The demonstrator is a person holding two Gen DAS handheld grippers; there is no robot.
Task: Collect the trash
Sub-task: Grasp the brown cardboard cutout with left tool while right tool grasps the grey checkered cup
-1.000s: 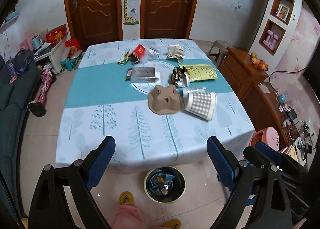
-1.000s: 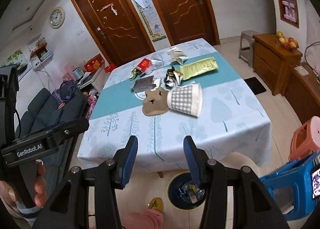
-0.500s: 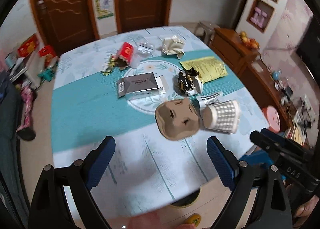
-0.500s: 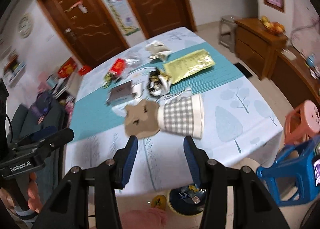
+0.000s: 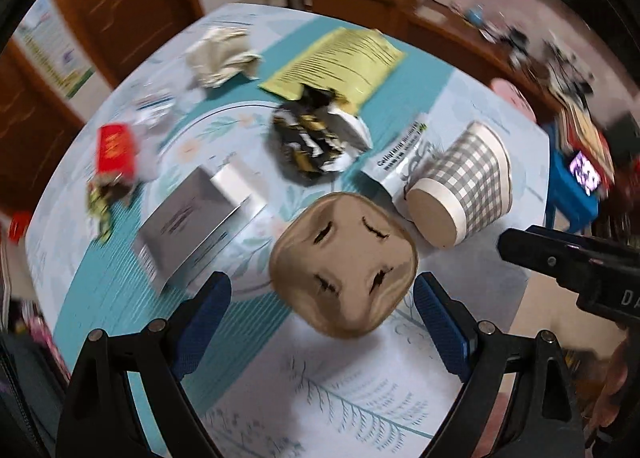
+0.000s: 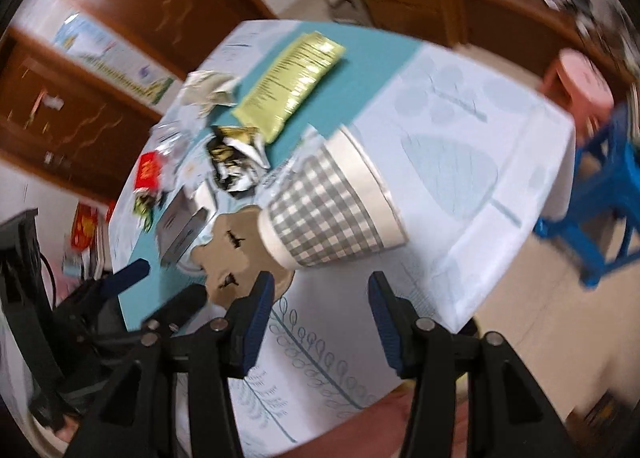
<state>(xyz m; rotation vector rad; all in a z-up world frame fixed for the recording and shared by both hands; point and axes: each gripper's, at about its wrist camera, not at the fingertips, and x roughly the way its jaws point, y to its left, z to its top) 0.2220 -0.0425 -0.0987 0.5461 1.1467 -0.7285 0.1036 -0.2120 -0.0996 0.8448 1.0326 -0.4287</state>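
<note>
Left gripper [image 5: 322, 322] wide open, empty, above brown cup carrier [image 5: 343, 264]. Right gripper [image 6: 320, 306] just widening, empty, below checked paper cup [image 6: 328, 213]. Wrapper print blurred, unreadable.

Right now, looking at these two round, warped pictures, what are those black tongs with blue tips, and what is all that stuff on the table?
There is no robot here. A person holds a hand tool in each hand: a two-finger gripper with a wide-angle camera on it that looks along the fingers, which is why the pictures bulge.

One picture comes from the left gripper, the other from the right gripper. Both stand open and hold nothing; the right one's jaws have just been opening wider.

The table has a pale cloth with a teal band, and litter lies on it: a brown cardboard cup carrier, a checked paper cup on its side, a crumpled black and gold wrapper, a yellow packet, a grey box, a red packet and crumpled paper.

The left gripper faces the carrier, the right one the cup.
</note>
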